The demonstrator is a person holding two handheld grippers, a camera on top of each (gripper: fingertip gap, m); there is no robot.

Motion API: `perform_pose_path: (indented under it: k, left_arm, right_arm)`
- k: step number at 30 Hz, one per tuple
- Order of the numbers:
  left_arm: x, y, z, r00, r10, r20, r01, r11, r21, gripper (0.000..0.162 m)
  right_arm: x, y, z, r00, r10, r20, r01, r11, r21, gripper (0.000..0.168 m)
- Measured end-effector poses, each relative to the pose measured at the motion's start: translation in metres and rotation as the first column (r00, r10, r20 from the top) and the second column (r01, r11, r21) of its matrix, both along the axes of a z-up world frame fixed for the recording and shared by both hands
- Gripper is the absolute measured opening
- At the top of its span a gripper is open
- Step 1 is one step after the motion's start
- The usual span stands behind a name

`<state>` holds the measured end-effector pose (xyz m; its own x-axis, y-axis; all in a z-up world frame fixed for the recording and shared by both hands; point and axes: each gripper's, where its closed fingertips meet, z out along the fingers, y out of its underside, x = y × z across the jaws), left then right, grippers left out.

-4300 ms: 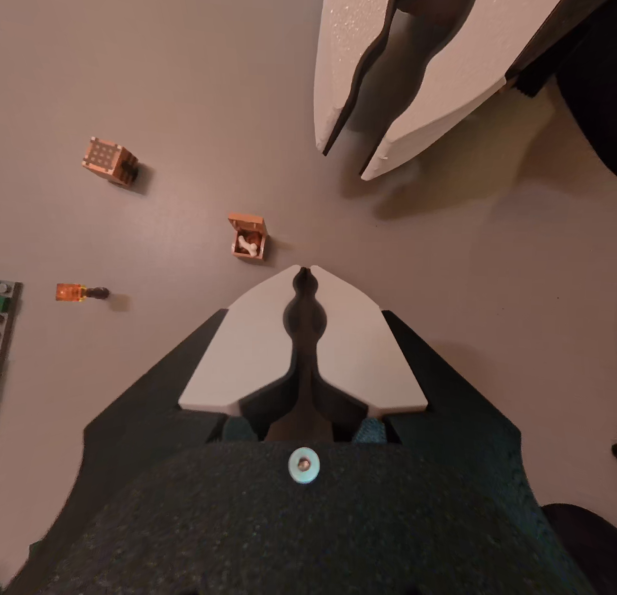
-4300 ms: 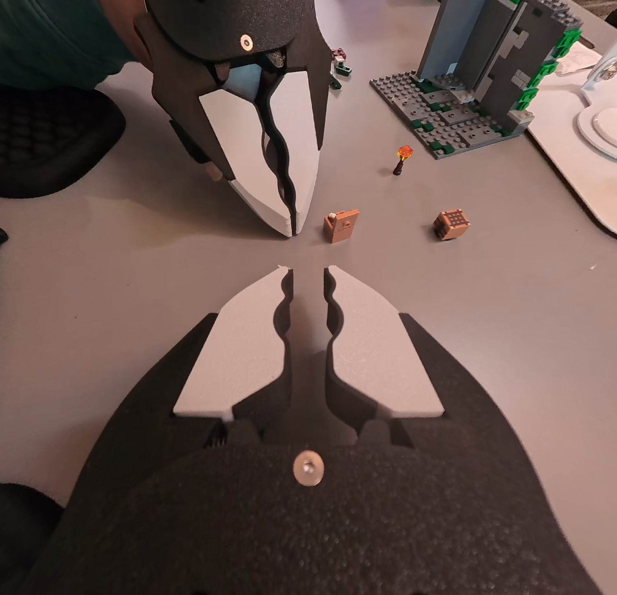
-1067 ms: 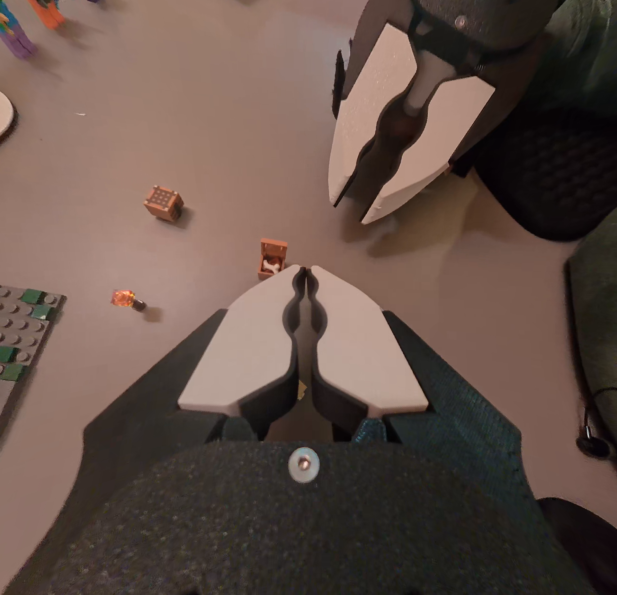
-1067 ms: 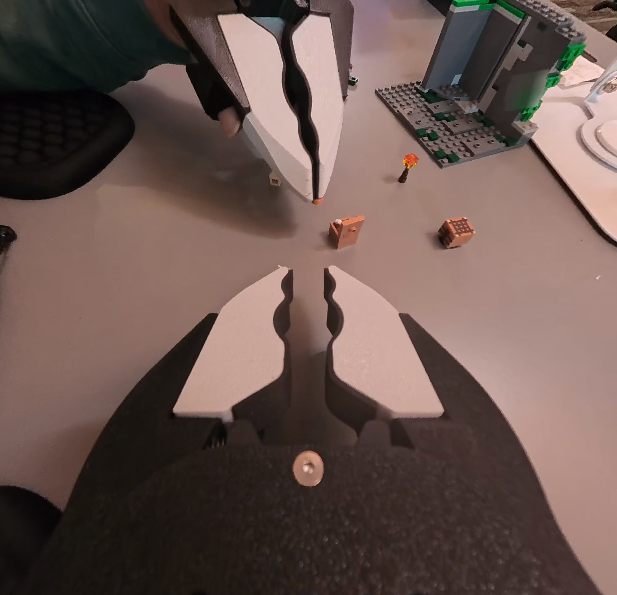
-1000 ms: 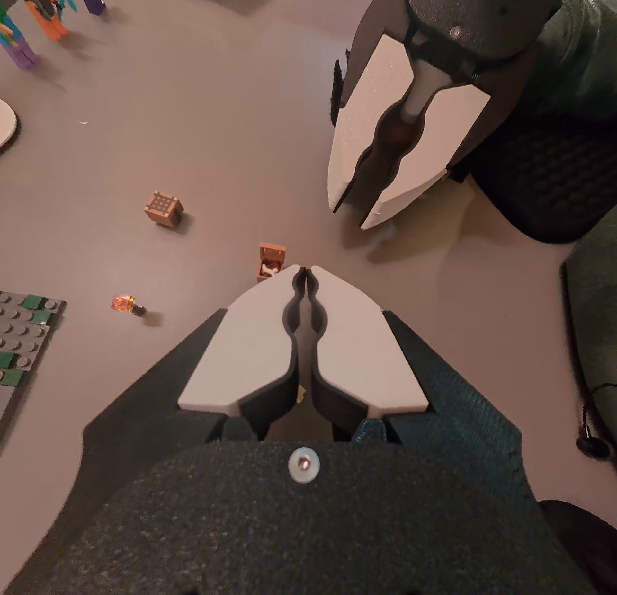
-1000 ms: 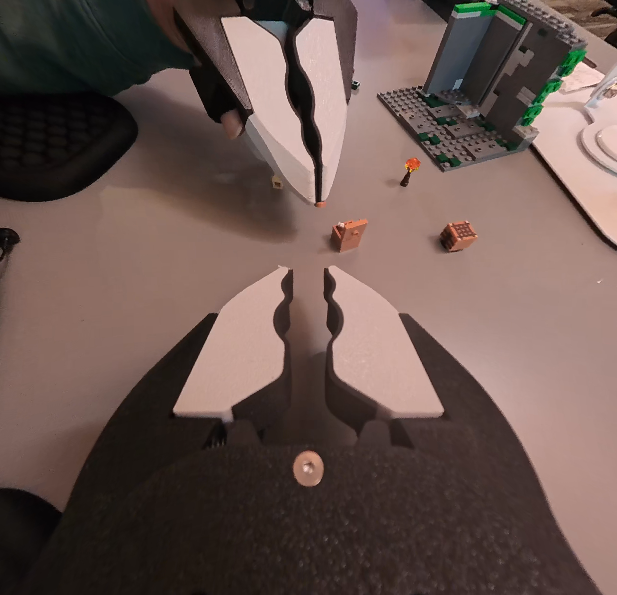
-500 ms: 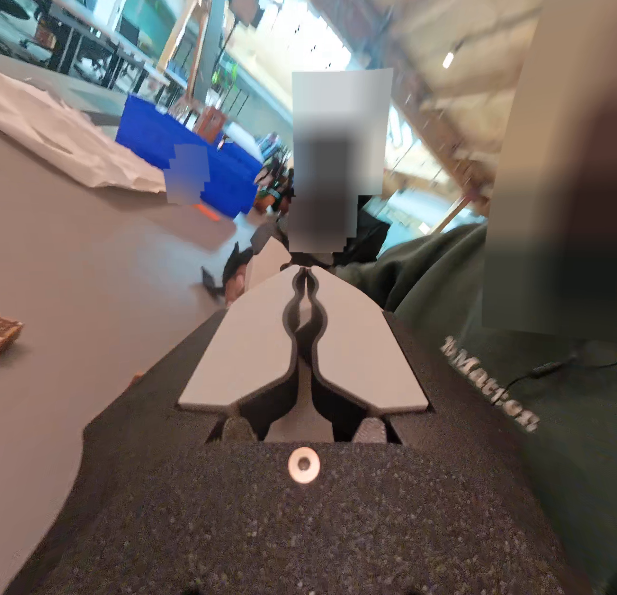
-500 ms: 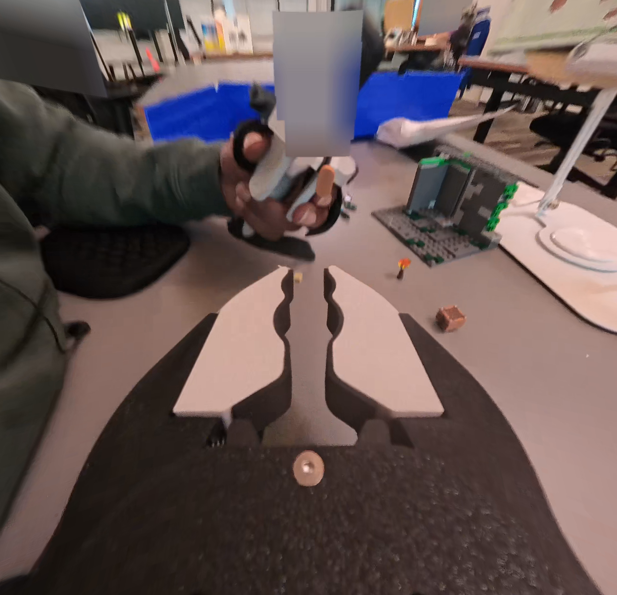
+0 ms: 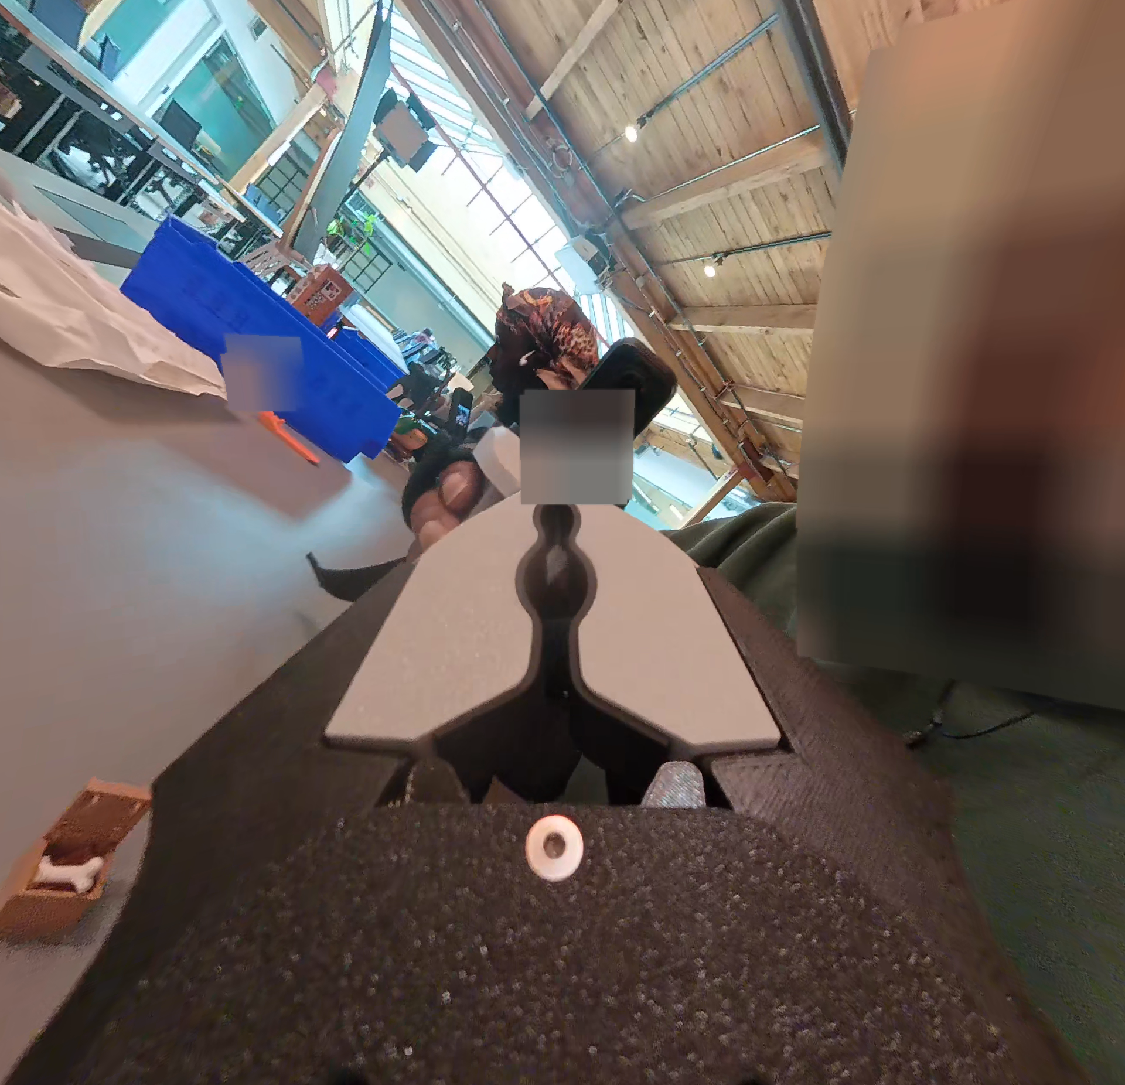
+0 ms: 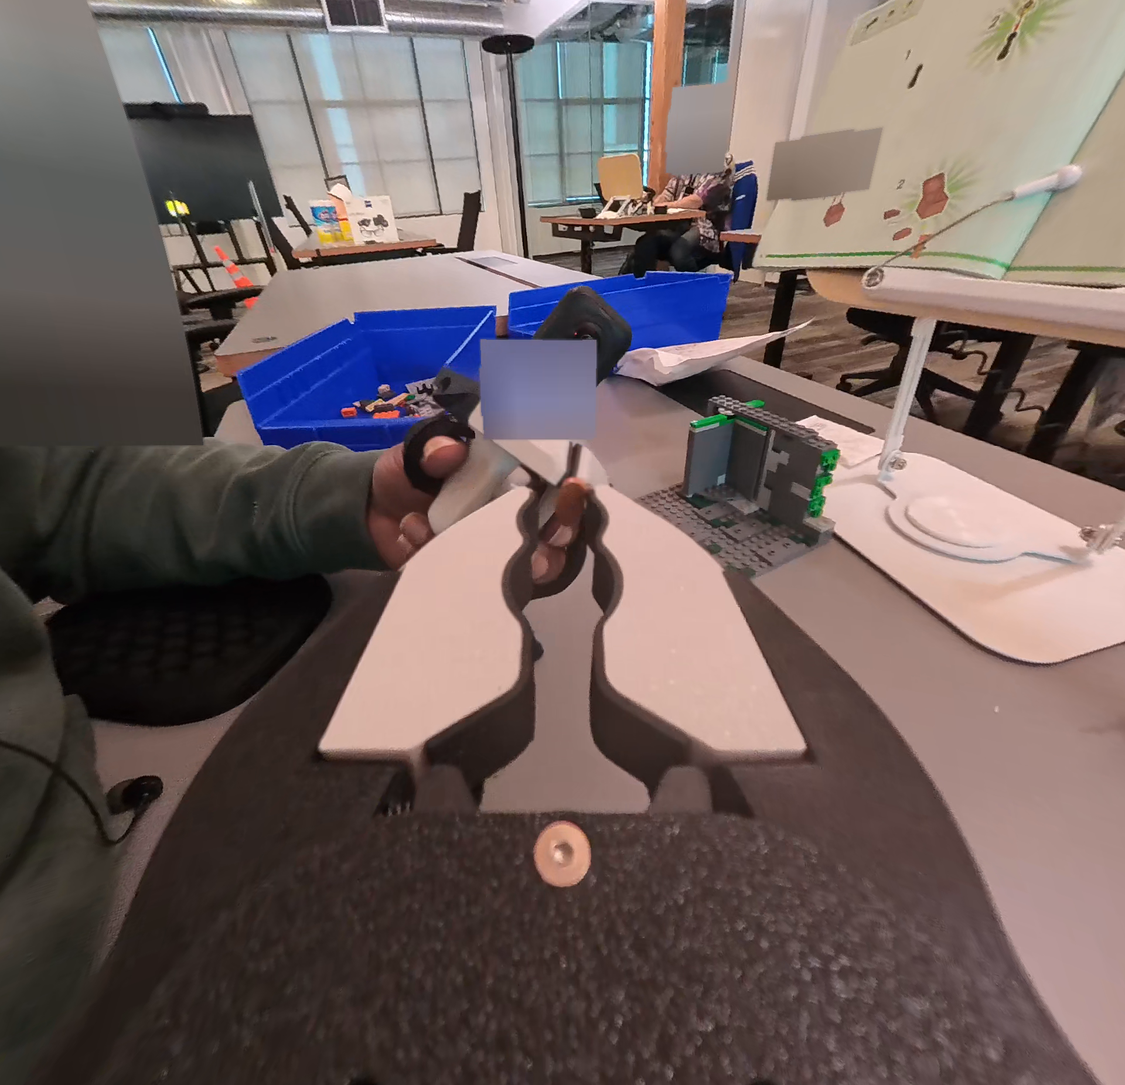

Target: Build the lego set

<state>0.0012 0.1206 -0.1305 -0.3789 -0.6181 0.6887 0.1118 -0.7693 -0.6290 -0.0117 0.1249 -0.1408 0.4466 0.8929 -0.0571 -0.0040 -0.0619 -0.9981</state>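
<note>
1. My left gripper was tilted up off the table, its two grey fingers pressed together at the tips; whether they pinched anything I could not tell from its own view.
2. Low to its left, a small brown open chest with a white bone inside sat on the grey table.
3. My right gripper had its fingers spread apart, with nothing between them.
4. Straight ahead of it, my left hand held the other gripper, and a small brown round piece showed at that gripper's tips.
5. Ahead and to the right stood the grey lego wall with green bricks on its baseplate.
6. Farther ahead and left, a blue bin held loose pieces.
</note>
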Motion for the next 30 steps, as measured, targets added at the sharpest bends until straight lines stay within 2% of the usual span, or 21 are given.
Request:
perform_pose_path:
  k: [1, 6, 9, 12, 14, 16, 19, 21, 24, 30]
  left_arm:
    - [0.001, -0.001, -0.001, 1.000, 0.000, -0.004, 0.000, 1.000, 0.009, 0.000]
    - [0.000, 0.002, -0.006, 0.997, 0.043, -0.071, -0.038, 0.996, 0.076, 0.003]
    - [-0.007, 0.019, -0.023, 0.960, 0.179, -0.217, -0.131, 0.967, 0.217, 0.008]
    - [-0.018, 0.038, -0.061, 0.817, 0.360, -0.450, -0.142, 0.882, 0.449, 0.012]
    - [-0.025, 0.044, -0.093, 0.677, 0.450, -0.582, -0.039, 0.812, 0.582, 0.016]
    - [-0.029, 0.044, -0.121, 0.553, 0.500, -0.667, 0.089, 0.760, 0.644, 0.022]
    - [-0.024, 0.041, -0.144, 0.476, 0.517, -0.711, 0.201, 0.723, 0.661, 0.027]
    - [-0.023, 0.043, -0.152, 0.441, 0.539, -0.718, 0.249, 0.695, 0.675, 0.031]
    - [-0.020, 0.040, -0.158, 0.434, 0.523, -0.733, 0.298, 0.685, 0.665, 0.035]
    - [-0.022, 0.034, -0.164, 0.424, 0.500, -0.755, 0.342, 0.683, 0.645, 0.030]
  right_arm:
    - [0.001, 0.001, -0.001, 1.000, -0.006, 0.004, 0.006, 1.000, -0.003, 0.009]
    - [0.008, 0.003, -0.008, 0.998, 0.010, 0.063, -0.010, 1.000, -0.005, 0.007]
    - [0.016, 0.011, -0.035, 0.975, 0.022, 0.220, -0.011, 0.999, -0.048, 0.007]
    - [0.026, 0.018, -0.079, 0.905, 0.050, 0.423, -0.005, 0.994, -0.106, 0.008]
    - [0.028, 0.022, -0.099, 0.858, 0.062, 0.510, -0.006, 0.994, -0.111, 0.008]
    - [0.024, 0.021, -0.110, 0.839, 0.097, 0.535, -0.031, 0.991, -0.131, 0.008]
    - [0.018, 0.021, -0.119, 0.809, 0.137, 0.571, -0.059, 0.986, -0.154, 0.008]
    - [0.013, 0.016, -0.123, 0.793, 0.182, 0.582, -0.096, 0.980, -0.176, 0.008]
    - [0.006, 0.010, -0.127, 0.777, 0.220, 0.590, -0.130, 0.973, -0.192, 0.008]
    - [-0.002, 0.010, -0.139, 0.741, 0.241, 0.626, -0.148, 0.969, -0.199, 0.008]
